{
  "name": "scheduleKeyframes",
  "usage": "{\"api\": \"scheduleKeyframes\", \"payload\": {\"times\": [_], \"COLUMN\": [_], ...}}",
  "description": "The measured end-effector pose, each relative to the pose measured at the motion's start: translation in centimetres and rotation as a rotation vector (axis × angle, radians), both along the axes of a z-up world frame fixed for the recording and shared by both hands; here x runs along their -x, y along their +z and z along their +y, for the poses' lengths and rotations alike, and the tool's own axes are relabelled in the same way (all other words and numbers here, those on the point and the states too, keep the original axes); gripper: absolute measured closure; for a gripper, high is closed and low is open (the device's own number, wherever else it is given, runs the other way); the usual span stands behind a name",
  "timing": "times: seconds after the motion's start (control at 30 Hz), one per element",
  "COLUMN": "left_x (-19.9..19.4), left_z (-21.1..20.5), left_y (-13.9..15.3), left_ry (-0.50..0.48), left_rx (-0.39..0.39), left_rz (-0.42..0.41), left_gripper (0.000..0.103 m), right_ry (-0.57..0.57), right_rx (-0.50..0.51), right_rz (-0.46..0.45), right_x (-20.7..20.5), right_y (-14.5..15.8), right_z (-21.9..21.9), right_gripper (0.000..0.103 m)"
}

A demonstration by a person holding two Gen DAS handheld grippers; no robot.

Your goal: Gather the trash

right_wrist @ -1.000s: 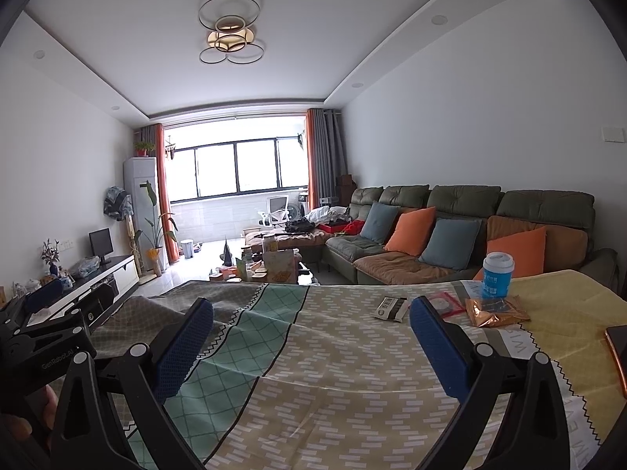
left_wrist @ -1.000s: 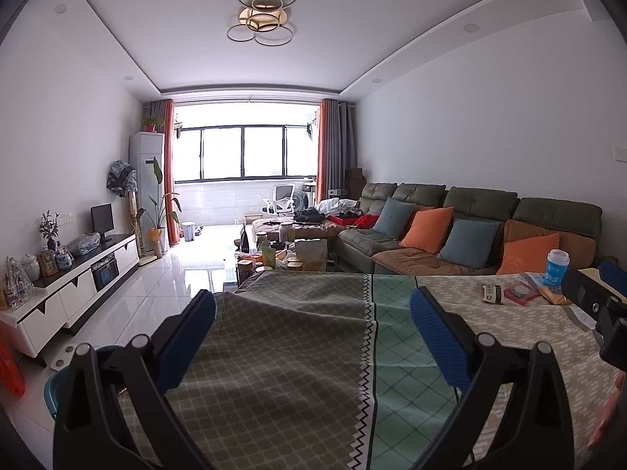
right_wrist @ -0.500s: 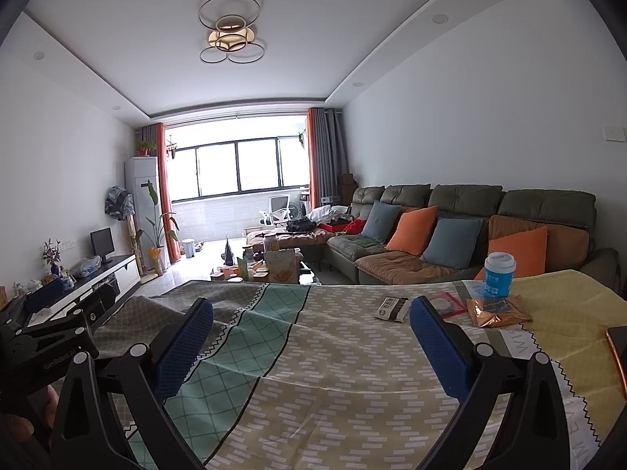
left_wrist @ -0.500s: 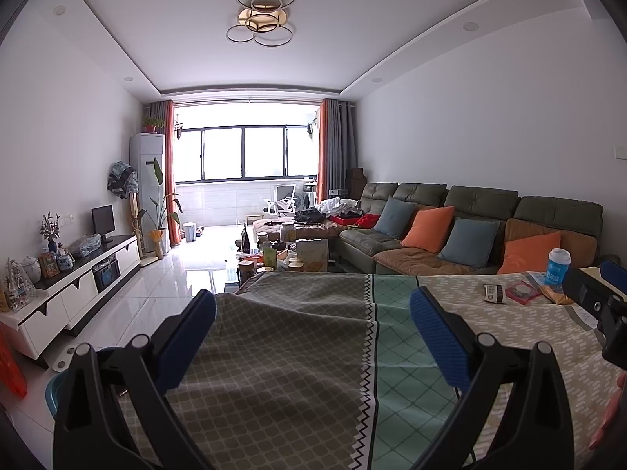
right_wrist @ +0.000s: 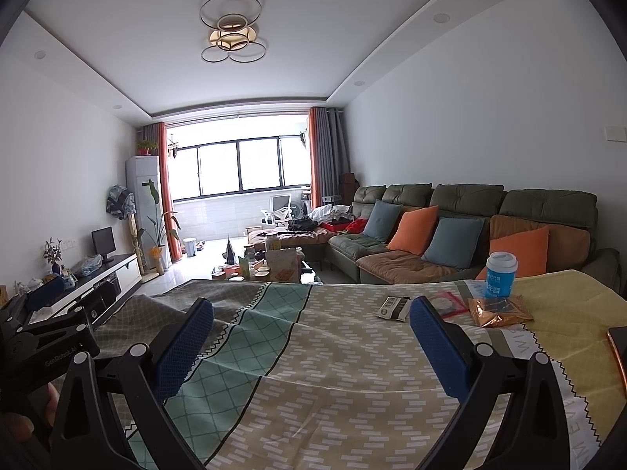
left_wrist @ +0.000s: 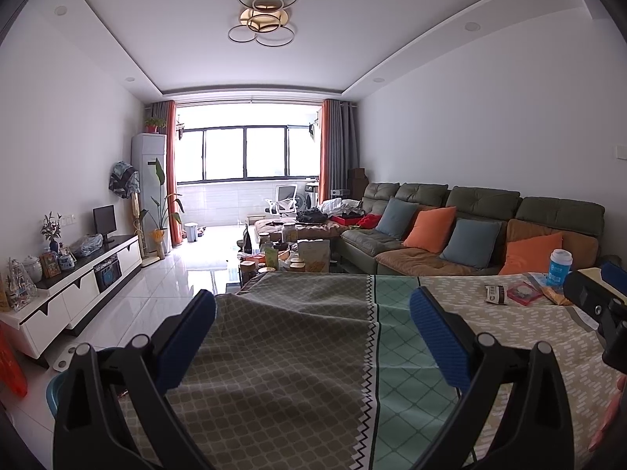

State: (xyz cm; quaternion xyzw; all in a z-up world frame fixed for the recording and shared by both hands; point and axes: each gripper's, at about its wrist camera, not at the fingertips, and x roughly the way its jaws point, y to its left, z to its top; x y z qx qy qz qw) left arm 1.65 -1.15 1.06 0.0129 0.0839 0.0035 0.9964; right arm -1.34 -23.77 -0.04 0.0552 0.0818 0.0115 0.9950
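Tablecloth in patterned bands faces sofa.

Your left gripper has a black frame of angled struts, each joint marked by a round grey rivet head, and two flat fingers faced with blue textured pads. Your right gripper is built alike: black linkages, grey rivets, blue dimpled pads. Seen from the right wrist view, the left gripper's black body carries pale lettering reading "GenRobot.AI".
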Motion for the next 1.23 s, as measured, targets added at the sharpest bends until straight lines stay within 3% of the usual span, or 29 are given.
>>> {"api": "scheduleKeyframes", "payload": {"times": [0.83,1.0,1.13,1.23], "left_x": [-0.2,-0.7,-3.1,-6.3], "left_z": [0.1,-0.2,-0.2,-0.2], "left_y": [0.1,0.0,-0.6,-1.1], "left_ry": [0.003,-0.008,-0.012,-0.017], "left_rx": [-0.011,-0.018,-0.017,-0.032], "left_rz": [0.001,0.041,0.155,0.278], "left_gripper": [0.004,0.004,0.004,0.004], "right_ry": [0.001,-0.005,-0.066,-0.118], "right_rx": [-0.003,0.000,0.009,-0.012], "right_rz": [-0.003,0.016,0.169,0.390], "right_x": [0.0,-0.4,-3.1,-7.0], "right_y": [0.0,0.1,-0.5,-2.1], "right_z": [0.0,0.2,-1.0,-2.7], "right_gripper": [0.003,0.003,0.003,0.003]}}
